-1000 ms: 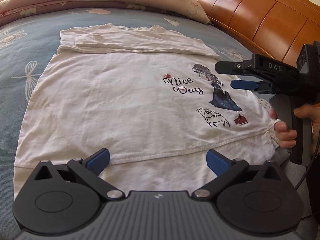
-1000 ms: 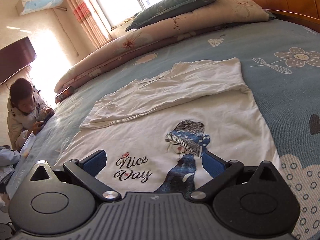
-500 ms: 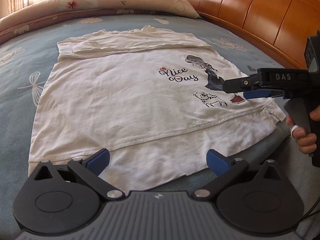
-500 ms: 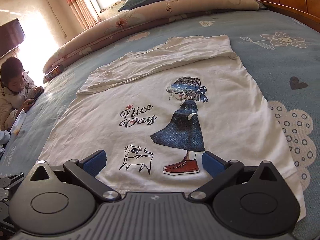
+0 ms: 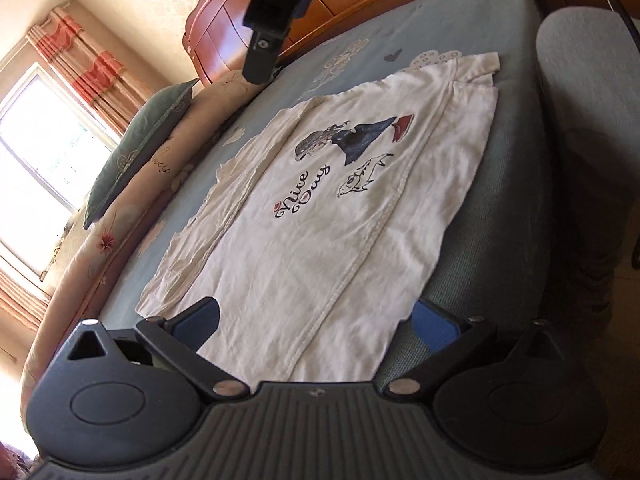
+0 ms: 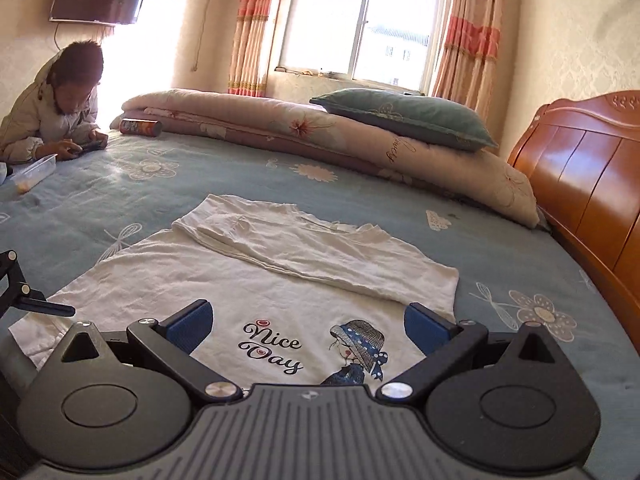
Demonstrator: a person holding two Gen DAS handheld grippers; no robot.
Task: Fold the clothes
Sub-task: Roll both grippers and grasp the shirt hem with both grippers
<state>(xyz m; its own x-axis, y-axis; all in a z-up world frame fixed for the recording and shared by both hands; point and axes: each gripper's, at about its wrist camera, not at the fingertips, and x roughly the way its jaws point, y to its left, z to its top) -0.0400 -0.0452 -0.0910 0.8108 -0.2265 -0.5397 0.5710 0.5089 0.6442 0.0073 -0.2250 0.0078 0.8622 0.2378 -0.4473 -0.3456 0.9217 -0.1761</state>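
A white T-shirt (image 5: 320,232) with a "Nice Day" print and a cartoon girl lies flat on the blue bed, its top part and sleeves folded over. It also shows in the right wrist view (image 6: 248,292). My left gripper (image 5: 316,320) is open and empty, tilted, just above the shirt's hem at the bed's edge. My right gripper (image 6: 306,324) is open and empty, raised above the printed part. Its black body (image 5: 276,12) shows high in the left wrist view.
A blue flowered bedspread (image 6: 500,264) covers the bed. A rolled pink quilt (image 6: 280,128) and green pillow (image 6: 404,116) lie at the far side. A wooden headboard (image 6: 588,172) stands right. A child (image 6: 60,108), a can (image 6: 140,127) and a plastic box (image 6: 32,170) are at far left.
Both grippers have lifted away from the shirt. The left one has tilted and swung to the hem's left end; the right one has risen and now looks across the room.
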